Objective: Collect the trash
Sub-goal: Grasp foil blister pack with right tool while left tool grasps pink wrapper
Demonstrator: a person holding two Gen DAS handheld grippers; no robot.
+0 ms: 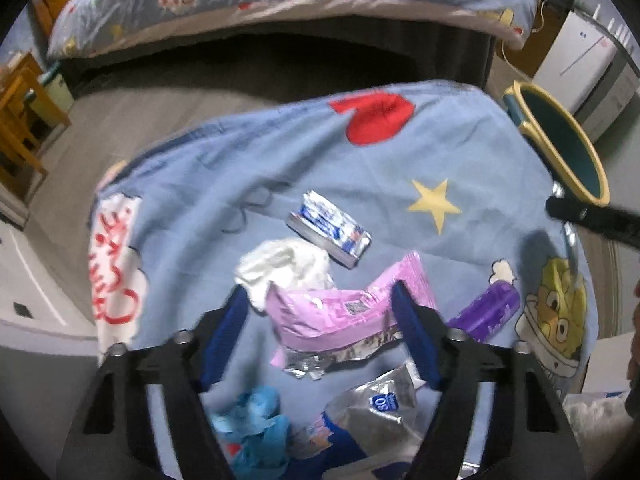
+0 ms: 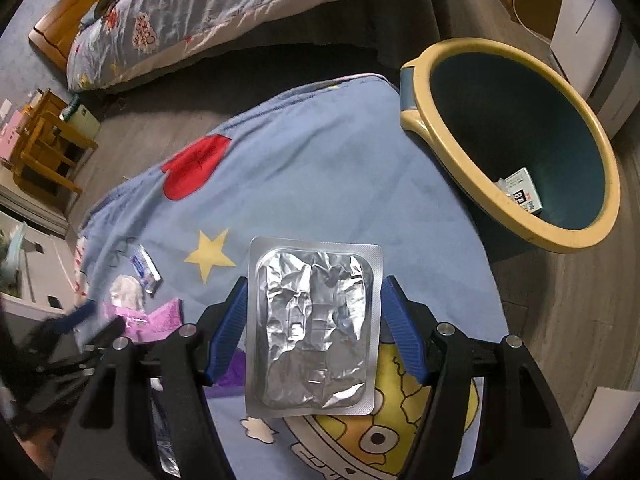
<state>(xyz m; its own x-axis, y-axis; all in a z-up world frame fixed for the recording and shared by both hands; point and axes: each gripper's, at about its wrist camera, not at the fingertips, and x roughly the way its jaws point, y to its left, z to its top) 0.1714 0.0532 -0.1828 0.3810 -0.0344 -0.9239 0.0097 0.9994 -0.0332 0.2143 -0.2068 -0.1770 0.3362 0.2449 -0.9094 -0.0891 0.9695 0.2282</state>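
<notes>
The right tongs (image 2: 314,312) pinch the foil blister pack (image 2: 312,328) by its edges over the bedspread (image 2: 320,168), short of the bin (image 2: 516,236), so it could slip out, while the left tongs (image 1: 320,312) gape empty around the pink wrapper (image 1: 340,312).

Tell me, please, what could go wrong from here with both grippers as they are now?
1. The foil blister sheet sits between the right gripper jaws by its thin edges; it may buckle or slip before reaching the bin.
2. The left gripper straddles the pink wrapper beside the white tissue; closing may snag both.
</notes>
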